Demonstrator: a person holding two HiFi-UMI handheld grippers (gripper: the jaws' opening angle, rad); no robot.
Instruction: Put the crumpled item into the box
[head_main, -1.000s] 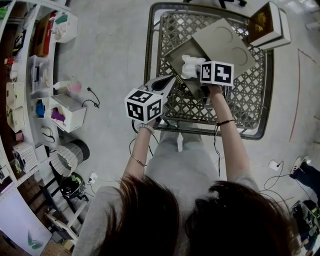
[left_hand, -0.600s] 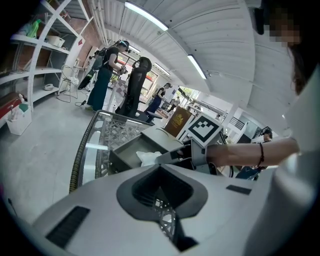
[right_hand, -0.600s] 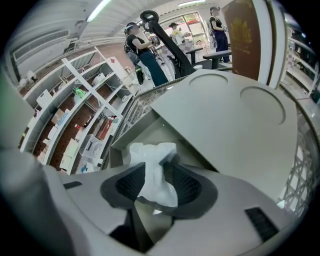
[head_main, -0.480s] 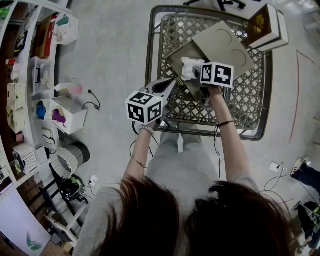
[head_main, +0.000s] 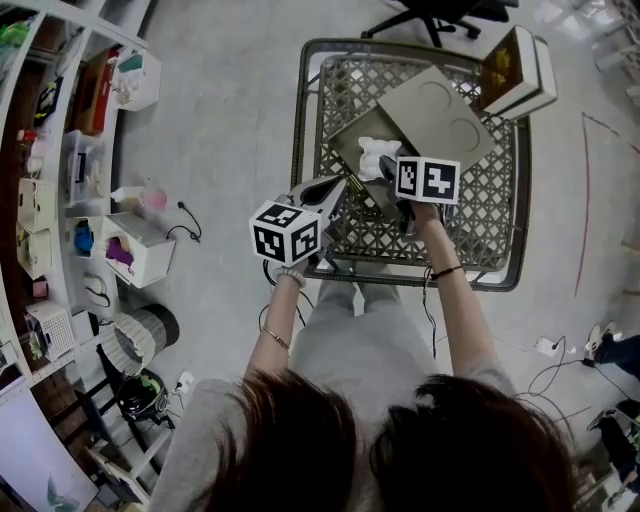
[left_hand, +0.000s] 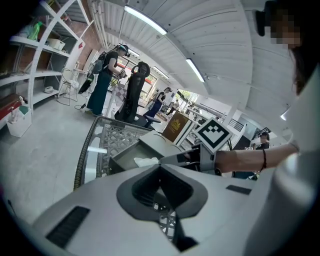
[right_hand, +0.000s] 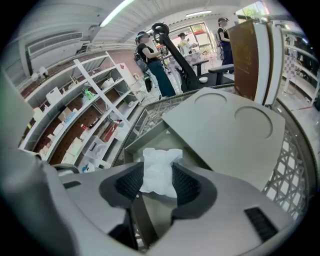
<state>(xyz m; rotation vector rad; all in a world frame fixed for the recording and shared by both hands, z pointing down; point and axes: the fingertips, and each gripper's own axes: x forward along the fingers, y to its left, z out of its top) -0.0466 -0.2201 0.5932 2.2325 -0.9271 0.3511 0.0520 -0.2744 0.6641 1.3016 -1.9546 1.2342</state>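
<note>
R claw (right_hand: 159, 181) just been opening, now released, crumpled item (right_hand: 159, 170) lying between its jaws, sitting in box (right_hand: 142, 142), L claw (left_hand: 160, 167) staying-free clenched, empty.

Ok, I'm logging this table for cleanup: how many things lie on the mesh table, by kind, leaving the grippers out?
Open grey box: 1
Grey lid: 1
Crumpled white item: 1
Brown-fronted book-like item: 1
Total: 4
</note>
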